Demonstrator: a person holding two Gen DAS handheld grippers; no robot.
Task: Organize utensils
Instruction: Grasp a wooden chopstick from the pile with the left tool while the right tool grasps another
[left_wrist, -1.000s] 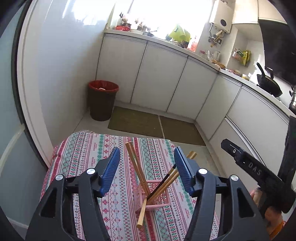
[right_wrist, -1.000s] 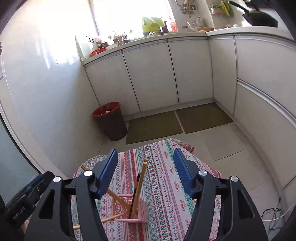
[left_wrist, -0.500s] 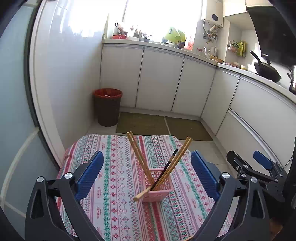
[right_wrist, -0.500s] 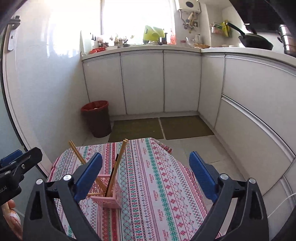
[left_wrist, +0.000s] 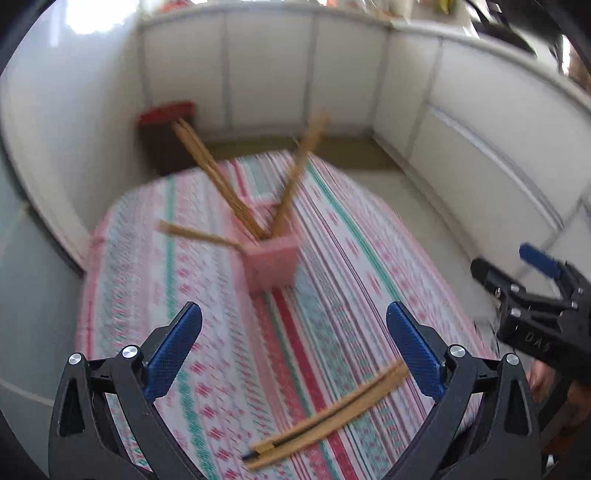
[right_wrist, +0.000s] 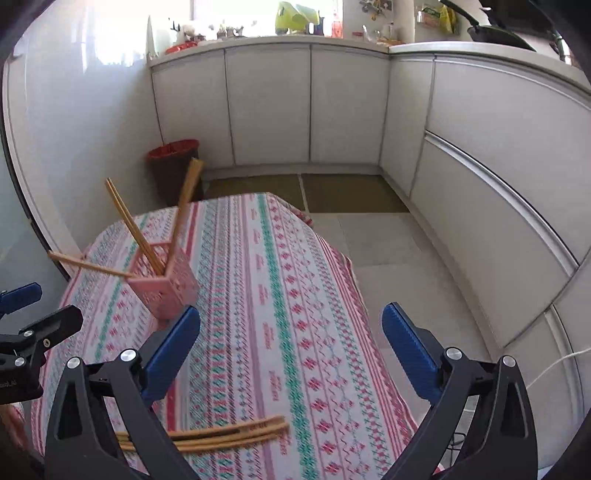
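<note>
A pink slotted holder (left_wrist: 271, 264) stands on the patterned tablecloth (left_wrist: 332, 295) with several wooden chopsticks (left_wrist: 218, 181) leaning out of it. It also shows in the right wrist view (right_wrist: 166, 284). More loose chopsticks (left_wrist: 328, 417) lie flat near the table's front edge, also in the right wrist view (right_wrist: 221, 435). My left gripper (left_wrist: 295, 350) is open and empty, above the loose chopsticks. My right gripper (right_wrist: 291, 354) is open and empty, over the table's right part; it shows in the left wrist view (left_wrist: 532, 295). The left wrist view is blurred.
A red-rimmed bin (right_wrist: 173, 166) stands on the floor behind the table. White cabinets (right_wrist: 314, 107) run along the back and right. Two green mats (right_wrist: 303, 192) lie on the floor. The table edge (right_wrist: 369, 332) drops off to the right.
Both grippers have pulled back and tilted down toward the table. The loose chopsticks at the front edge have come into view. The holder now looks farther off.
</note>
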